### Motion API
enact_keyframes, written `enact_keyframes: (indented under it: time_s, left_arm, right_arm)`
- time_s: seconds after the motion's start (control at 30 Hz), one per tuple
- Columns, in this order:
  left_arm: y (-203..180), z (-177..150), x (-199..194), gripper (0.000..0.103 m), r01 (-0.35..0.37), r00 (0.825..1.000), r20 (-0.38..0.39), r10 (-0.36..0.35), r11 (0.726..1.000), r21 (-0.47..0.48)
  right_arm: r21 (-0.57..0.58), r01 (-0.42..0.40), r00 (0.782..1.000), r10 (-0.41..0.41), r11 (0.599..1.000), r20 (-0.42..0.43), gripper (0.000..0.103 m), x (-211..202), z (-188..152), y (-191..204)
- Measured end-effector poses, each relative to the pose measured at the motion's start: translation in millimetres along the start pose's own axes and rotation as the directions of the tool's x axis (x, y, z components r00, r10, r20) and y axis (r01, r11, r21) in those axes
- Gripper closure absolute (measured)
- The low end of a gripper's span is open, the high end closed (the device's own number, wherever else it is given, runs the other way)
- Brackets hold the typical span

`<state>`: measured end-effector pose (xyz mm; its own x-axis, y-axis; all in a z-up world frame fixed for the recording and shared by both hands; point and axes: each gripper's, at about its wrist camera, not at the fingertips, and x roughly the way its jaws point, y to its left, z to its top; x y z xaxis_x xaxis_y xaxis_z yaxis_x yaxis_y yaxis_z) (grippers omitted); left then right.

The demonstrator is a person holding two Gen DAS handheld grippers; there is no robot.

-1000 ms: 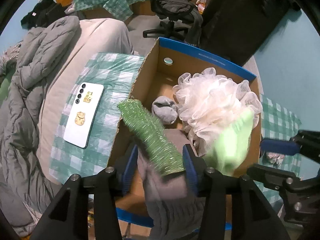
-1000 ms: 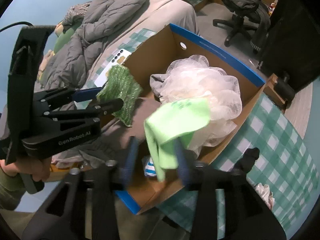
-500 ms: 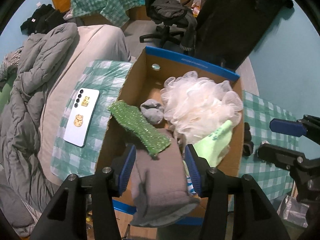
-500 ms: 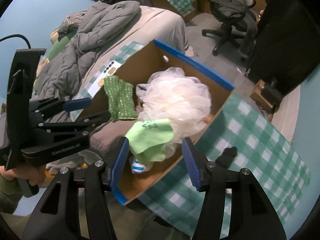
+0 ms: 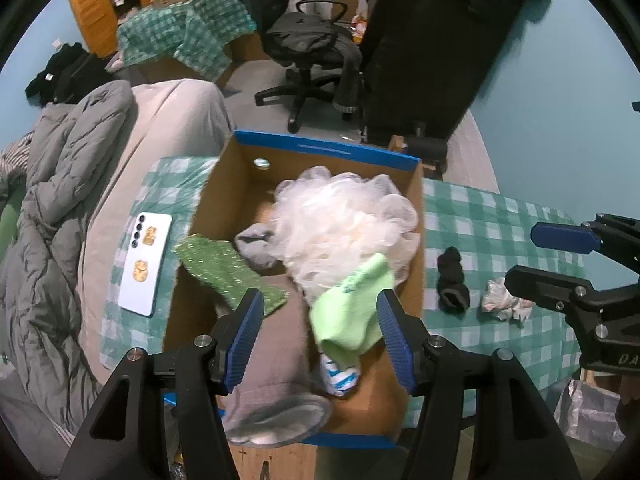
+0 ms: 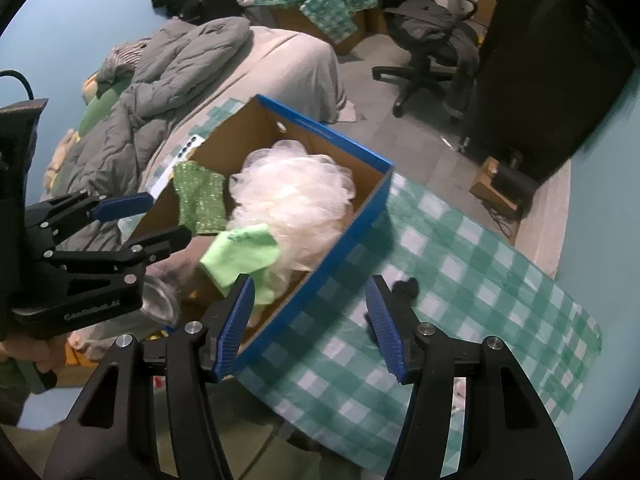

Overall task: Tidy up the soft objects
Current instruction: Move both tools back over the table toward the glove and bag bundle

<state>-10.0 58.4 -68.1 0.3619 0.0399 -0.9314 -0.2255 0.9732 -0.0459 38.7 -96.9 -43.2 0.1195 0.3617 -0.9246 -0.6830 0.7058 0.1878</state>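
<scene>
A cardboard box with a blue rim (image 5: 328,150) (image 6: 328,132) holds a white mesh puff (image 5: 340,220) (image 6: 292,192), a grey sock (image 5: 256,246), a sparkly green cloth (image 5: 224,272) (image 6: 200,200), a grey cloth (image 5: 272,372) and a light green cloth (image 5: 352,312) (image 6: 244,254). My left gripper (image 5: 320,336) (image 6: 156,220) hovers above the box's near end, jaws opening, touching nothing. My right gripper (image 6: 310,328) (image 5: 560,256) hangs over the box's corner and the tablecloth, jaws opening, nothing in it. A black sock (image 5: 452,280) (image 6: 404,286) lies on the checked cloth beside the box.
A white phone (image 5: 146,264) lies left of the box on the green checked tablecloth (image 5: 500,220). A crumpled white wad (image 5: 504,300) sits near the black sock. A grey duvet (image 5: 52,200) covers the bed at left; an office chair (image 5: 308,56) stands behind.
Both grippers have opened, risen and drawn back from the box. The left let go of the sparkly green and grey cloths, the right of the light green cloth; all now lie in the box.
</scene>
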Motion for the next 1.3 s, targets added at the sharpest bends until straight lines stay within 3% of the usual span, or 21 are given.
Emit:
enact_keyframes:
  time_s: [0.33,0.83,1.03,1.3]
  left_arm:
    - [-43,7,3,0.042,0.035,0.999,-0.009,-0.035,0.996,0.076]
    - [-114,17,19,0.032,0.106,0.994,-0.04,-0.1,0.974,0.2]
    - [-135,14,37,0.03,0.131,0.99,-0.085,-0.113,0.962,0.238]
    - [-147,6,65,0.029,0.171,0.977,-0.165,-0.137,0.961,0.216]
  right_arm:
    - [0.062,0.041,0.999,-0.041,0.997,0.002,0.045,-14,-20,-38]
    - [0.174,0.106,0.994,-0.102,0.979,-0.035,0.044,-22,-58,-108]
    - [0.229,0.119,0.992,-0.109,0.966,-0.058,0.044,-18,-78,-137]
    - [0.248,0.103,0.994,-0.088,0.963,-0.072,0.044,-5,-99,-161]
